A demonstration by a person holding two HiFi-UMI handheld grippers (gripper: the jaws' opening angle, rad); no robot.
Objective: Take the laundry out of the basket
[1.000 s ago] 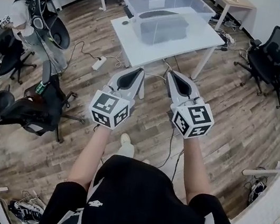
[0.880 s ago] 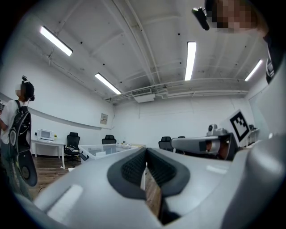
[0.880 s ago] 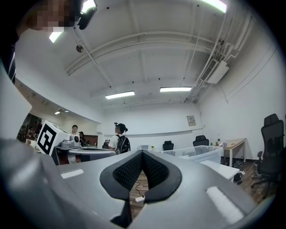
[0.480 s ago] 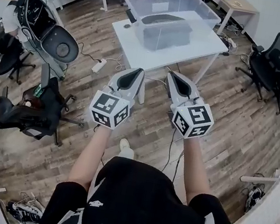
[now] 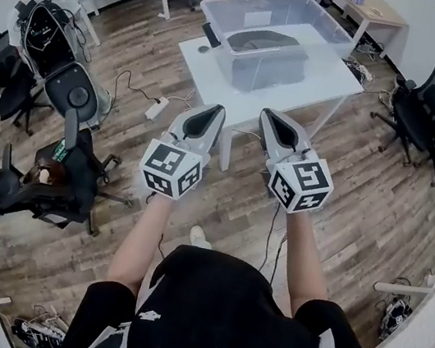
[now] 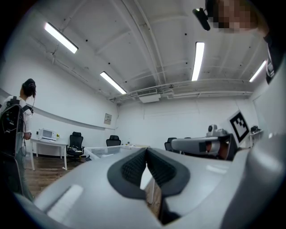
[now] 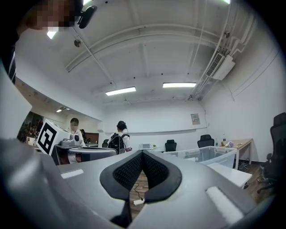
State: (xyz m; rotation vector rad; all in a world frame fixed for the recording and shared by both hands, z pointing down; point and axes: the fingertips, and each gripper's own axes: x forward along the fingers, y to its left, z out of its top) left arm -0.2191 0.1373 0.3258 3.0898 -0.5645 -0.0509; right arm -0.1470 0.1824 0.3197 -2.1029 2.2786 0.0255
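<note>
Nearest us, the left claw [image 5: 210, 113] and the right claw [image 5: 270, 118] are held level side by side, both pinched closed on nothing. Beyond them the white bench [image 5: 210, 72] carries the clear basket [image 5: 312, 15], well apart from both, with grey laundry [image 5: 267, 46] heaped inside. We judge this the approach: we should get over the rim and part the jaws before dipping in. Only the head view shows the laundry; the gripper views catch just the basket's clear wall.
</note>
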